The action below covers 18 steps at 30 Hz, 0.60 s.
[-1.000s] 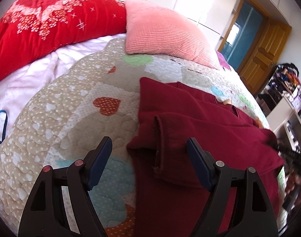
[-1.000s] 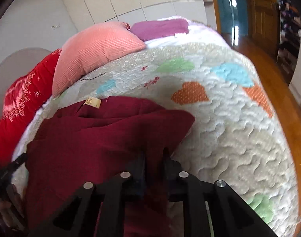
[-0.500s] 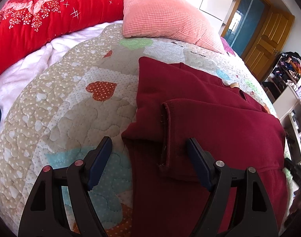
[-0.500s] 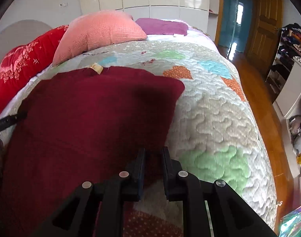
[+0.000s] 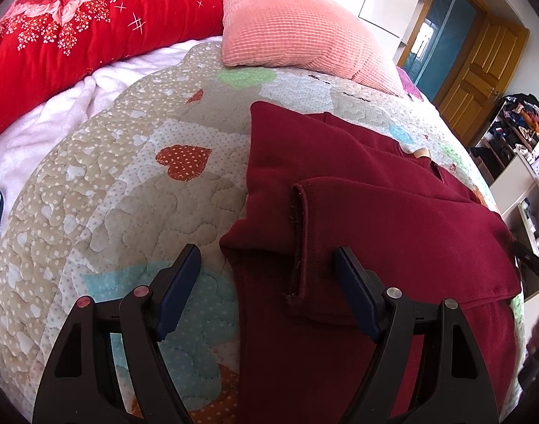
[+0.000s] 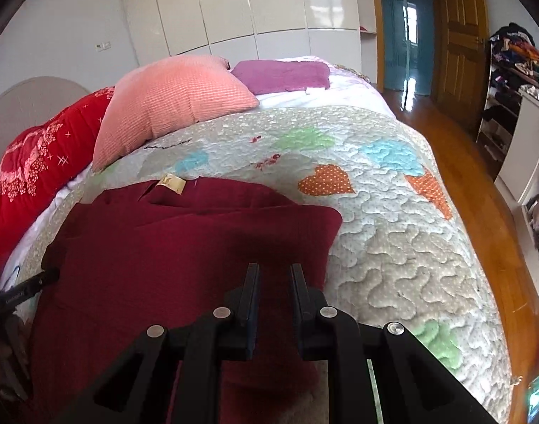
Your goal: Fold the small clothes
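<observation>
My left gripper (image 5: 267, 275): jaws spread wide, gripping nothing; hovering over the near left edge of the garment, one blue-padded finger above the quilt, the other above the cloth.

My right gripper (image 6: 275, 275): fingers drawn narrow with a slim gap between them; poised over the garment's near right part; whether any cloth is pinched I cannot tell.

Maroon garment (image 5: 357, 219) (image 6: 170, 254): lying flat on the quilt, one sleeve folded across the body with its hemmed cuff (image 5: 301, 240) between my left fingers; tan neck label (image 6: 172, 184) at its far edge.

Heart-patterned quilt (image 5: 128, 183) (image 6: 393, 240): directly beneath the garment, spreading out on all sides.

Pink pillow (image 5: 297, 24) (image 6: 174, 99): beyond the garment, on the quilt's far edge.

Red floral blanket (image 5: 75, 24): beyond the garment, left of the pillow.

Purple cloth (image 6: 281, 75): beyond the garment, just right of the pillow.

Wooden door (image 5: 478, 70): well beyond the garment, far right.
</observation>
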### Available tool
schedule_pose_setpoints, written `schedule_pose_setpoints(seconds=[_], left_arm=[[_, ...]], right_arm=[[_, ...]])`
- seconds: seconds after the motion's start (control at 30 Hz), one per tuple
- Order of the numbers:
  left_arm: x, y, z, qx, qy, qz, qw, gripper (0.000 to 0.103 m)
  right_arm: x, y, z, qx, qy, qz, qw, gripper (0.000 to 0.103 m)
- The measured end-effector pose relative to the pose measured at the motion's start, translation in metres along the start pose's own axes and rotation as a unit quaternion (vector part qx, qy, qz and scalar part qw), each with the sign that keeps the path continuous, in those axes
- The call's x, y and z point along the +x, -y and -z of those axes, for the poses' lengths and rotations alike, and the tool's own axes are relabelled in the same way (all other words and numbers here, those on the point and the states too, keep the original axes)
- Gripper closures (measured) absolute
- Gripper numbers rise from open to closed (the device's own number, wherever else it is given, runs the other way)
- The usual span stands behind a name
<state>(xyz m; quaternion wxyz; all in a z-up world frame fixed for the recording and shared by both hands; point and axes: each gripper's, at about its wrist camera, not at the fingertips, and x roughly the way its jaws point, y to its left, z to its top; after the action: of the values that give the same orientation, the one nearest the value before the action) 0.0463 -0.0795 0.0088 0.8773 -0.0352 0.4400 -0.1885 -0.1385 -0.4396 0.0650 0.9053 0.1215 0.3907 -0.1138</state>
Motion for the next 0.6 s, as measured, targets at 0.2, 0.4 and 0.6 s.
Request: schedule_pose_setpoints(seconds=[0.2,0.4,0.6], left_arm=[[0.001,0.001,0.0,0.001,-0.002,-0.002,1.0,0.025],[0.001,0.001,0.0,0.001,-0.001,-0.003,1.0,0.025],[-0.003,0.002,0.0,0.005,0.007,-0.01,0.9999,0.025]], right_arm=[[0.007,-0.001,-0.004,0.001,-0.022,0.021,1.0,0.085],[-0.028,-0.014,0.033,-0.041,-0.011,0.03,0.999,0.061],[-0.026,-0.005,0.04,-0.016,-0.029,0.024,0.999,0.061]])
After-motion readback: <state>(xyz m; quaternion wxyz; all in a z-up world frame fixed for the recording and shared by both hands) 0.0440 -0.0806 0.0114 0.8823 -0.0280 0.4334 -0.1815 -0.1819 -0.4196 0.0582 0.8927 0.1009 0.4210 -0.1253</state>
